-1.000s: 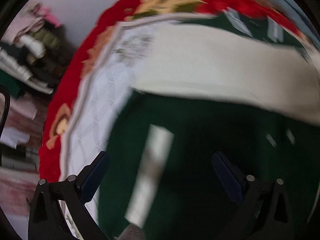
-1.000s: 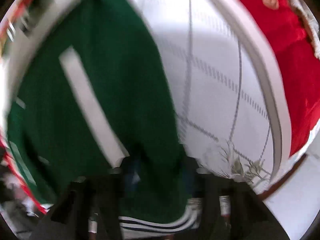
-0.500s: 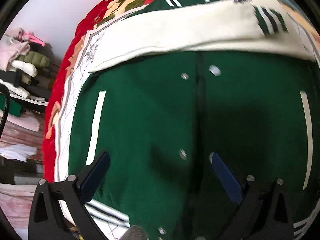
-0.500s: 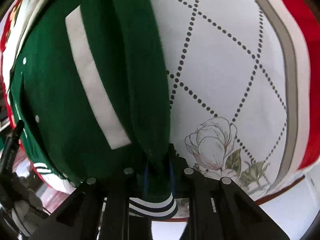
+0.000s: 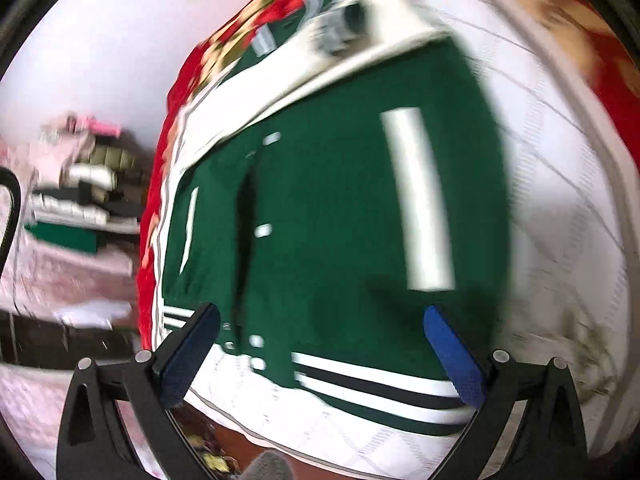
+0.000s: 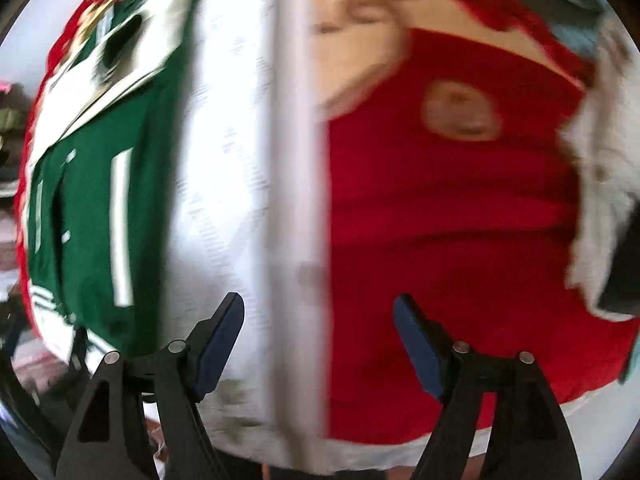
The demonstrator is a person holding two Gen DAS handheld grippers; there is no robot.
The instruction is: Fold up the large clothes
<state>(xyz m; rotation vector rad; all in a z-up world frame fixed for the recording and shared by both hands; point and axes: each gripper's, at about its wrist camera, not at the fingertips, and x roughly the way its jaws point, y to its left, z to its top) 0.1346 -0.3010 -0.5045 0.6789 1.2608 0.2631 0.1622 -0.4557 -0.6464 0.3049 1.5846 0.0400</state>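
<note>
the green jacket (image 5: 332, 240) lay flat on a white quilted cover (image 5: 560, 220) with a dotted diamond pattern, which itself lay over a red blanket (image 6: 448, 240) with cream floral patches. its cream sleeve (image 5: 304, 76) was folded across the upper part of the body, and white snaps ran down the dark front opening. a white stripe marked each side of the body, and the hem nearest the camera was banded in white and black (image 5: 376, 388).

in the left wrist view the left claw (image 5: 320, 356) hung over the jacket's hem with its blue pads spread wide and nothing between them; whether it touched the cloth could not be told through the blur.

in the right wrist view the right claw (image 6: 318, 344) was also spread, its jaws having just opened, and no cloth was caught between them. it sat over the grey border of the white cover, where that met the red blanket, with the jacket (image 6: 96, 208) well off to the left of the frame.

a pile of folded clothes (image 5: 80, 184) showed on the left in the left wrist view, beyond the edge of the red blanket. both views were smeared by motion.
</note>
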